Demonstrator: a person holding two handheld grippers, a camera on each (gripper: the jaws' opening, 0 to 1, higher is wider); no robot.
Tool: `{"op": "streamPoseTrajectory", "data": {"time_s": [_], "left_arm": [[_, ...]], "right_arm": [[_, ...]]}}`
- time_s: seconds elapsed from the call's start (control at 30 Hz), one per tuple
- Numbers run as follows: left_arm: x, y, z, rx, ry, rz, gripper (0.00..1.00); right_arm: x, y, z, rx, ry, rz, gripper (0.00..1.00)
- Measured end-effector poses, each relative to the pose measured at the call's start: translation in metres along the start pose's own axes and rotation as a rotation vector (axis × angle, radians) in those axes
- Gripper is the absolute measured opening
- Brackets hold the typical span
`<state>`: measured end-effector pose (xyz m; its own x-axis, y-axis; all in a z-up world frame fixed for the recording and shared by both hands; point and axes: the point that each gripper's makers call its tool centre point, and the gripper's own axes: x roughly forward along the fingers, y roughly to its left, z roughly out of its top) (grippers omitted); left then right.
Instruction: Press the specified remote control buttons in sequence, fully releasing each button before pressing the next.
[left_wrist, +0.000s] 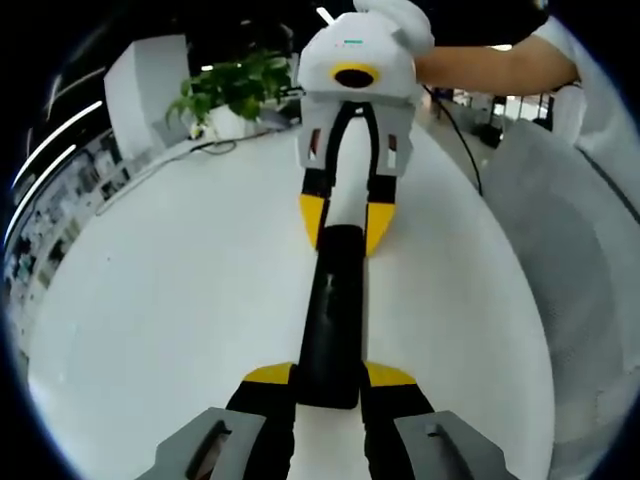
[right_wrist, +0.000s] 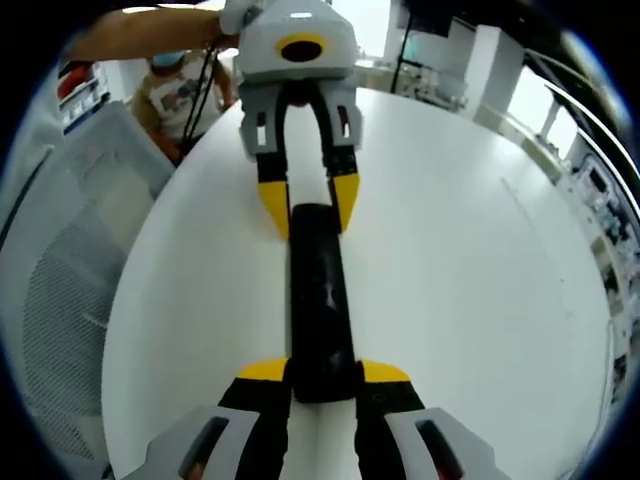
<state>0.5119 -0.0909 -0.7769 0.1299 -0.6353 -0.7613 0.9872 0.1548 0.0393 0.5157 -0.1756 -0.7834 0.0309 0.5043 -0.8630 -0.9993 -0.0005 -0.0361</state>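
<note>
A long black remote control (left_wrist: 335, 320) lies lengthwise on the white table (left_wrist: 160, 300), held at both ends. At the bottom of the left gripper view, my left gripper (left_wrist: 330, 378) is shut on the near end, its yellow tips against the remote's sides. My right gripper (left_wrist: 345, 222) faces it from the far side and clasps the other end, a person's hand on its white body. The right gripper view mirrors this: the remote (right_wrist: 320, 300) runs from my right gripper (right_wrist: 323, 372) up to the left gripper (right_wrist: 310, 205). I cannot make out the buttons.
A potted green plant (left_wrist: 235, 90) and a dark cable (left_wrist: 215, 147) sit at the table's far edge. A grey mesh chair (right_wrist: 60, 300) stands beside the table (right_wrist: 480, 280). A person's arm (left_wrist: 500, 65) reaches in, and another person (right_wrist: 180, 90) sits behind.
</note>
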Motion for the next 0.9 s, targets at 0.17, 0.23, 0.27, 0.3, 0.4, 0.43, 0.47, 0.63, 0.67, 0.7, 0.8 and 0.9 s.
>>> {"op": "streamPoseTrajectory", "data": {"time_s": [0.17,0.23,0.27,0.3,0.4,0.43,0.47,0.63,0.67,0.7,0.8,0.9], "left_arm": [[0.000,-0.001,0.000,0.003,0.005,-0.003,0.24],[0.000,-0.001,0.001,0.005,0.007,-0.005,0.24],[0.000,-0.001,0.001,0.005,0.008,-0.005,0.24],[0.000,-0.001,0.001,0.006,0.009,-0.006,0.24],[0.000,-0.001,0.001,0.006,0.012,-0.008,0.24],[0.000,-0.001,0.001,0.007,0.013,-0.008,0.24],[0.000,-0.002,0.001,0.008,0.014,-0.009,0.24],[0.000,-0.002,0.001,0.008,0.017,-0.011,0.24],[0.000,-0.002,0.001,0.009,0.019,-0.012,0.24],[0.000,-0.001,0.001,0.009,0.020,-0.012,0.24],[0.000,-0.001,0.000,0.009,0.021,-0.013,0.24],[0.000,-0.001,0.000,0.008,0.021,-0.013,0.24]], "right_arm": [[-0.004,0.000,-0.003,-0.003,0.012,-0.006,0.23],[-0.008,0.000,-0.001,0.001,0.002,-0.008,0.24],[-0.010,0.000,0.000,0.001,-0.001,-0.011,0.24],[-0.012,0.000,0.002,0.000,-0.004,-0.014,0.25],[-0.017,0.000,0.006,-0.012,-0.012,-0.026,0.25],[-0.018,0.000,0.007,-0.015,-0.013,-0.029,0.24],[-0.021,0.000,0.009,-0.020,-0.016,-0.034,0.23],[-0.028,-0.003,0.015,-0.035,-0.018,-0.058,0.21],[-0.032,-0.003,0.018,-0.039,-0.019,-0.063,0.21],[-0.032,-0.003,0.018,-0.040,-0.019,-0.064,0.21],[-0.039,-0.006,0.021,-0.056,-0.010,-0.080,0.19],[-0.045,-0.009,0.021,-0.062,-0.003,-0.088,0.16]]}}
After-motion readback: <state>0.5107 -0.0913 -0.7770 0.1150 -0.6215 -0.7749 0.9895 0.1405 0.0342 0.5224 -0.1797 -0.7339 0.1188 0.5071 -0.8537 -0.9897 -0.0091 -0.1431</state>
